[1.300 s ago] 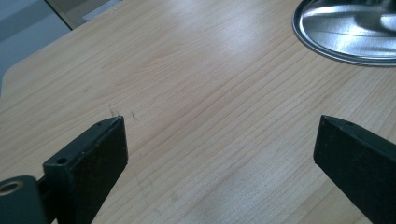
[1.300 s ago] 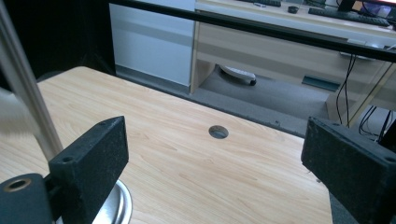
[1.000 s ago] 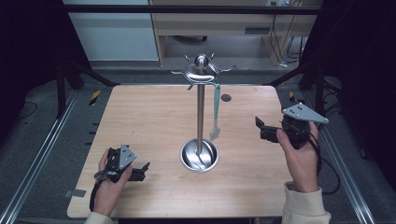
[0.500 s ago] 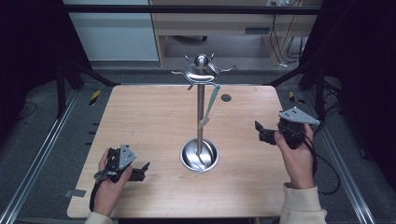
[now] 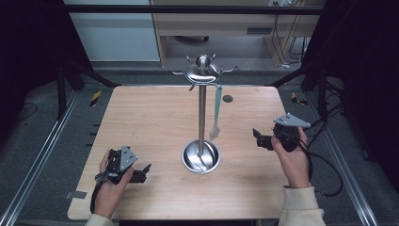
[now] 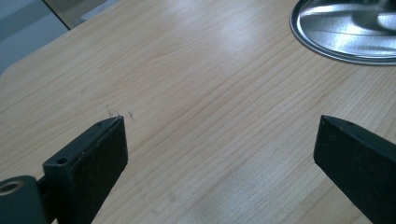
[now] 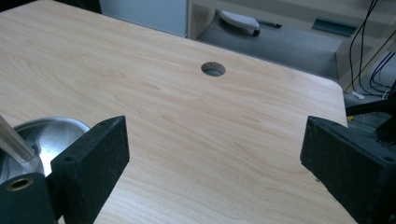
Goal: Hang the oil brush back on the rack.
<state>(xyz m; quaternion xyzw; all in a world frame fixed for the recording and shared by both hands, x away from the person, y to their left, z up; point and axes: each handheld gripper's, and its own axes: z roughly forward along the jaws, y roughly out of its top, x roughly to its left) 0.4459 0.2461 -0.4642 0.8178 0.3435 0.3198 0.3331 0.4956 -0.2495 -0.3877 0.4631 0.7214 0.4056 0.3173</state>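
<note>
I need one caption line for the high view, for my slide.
Two hand-held grippers, left and right, both open, flank a steel utensil stand with one pale green utensil hanging from it.

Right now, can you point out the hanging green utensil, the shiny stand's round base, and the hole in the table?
green utensil (image 5: 217, 106), high view, middle of its handle.
round base (image 5: 201, 156), high view, inside its dish.
hole (image 7: 213, 69), right gripper view, its centre.

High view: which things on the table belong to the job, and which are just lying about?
In the job:
- stand
- utensil hanging from it
- left hand-held gripper, open
- right hand-held gripper, open

Lying about:
- cable hole in the table
- cables on the floor behind
</note>
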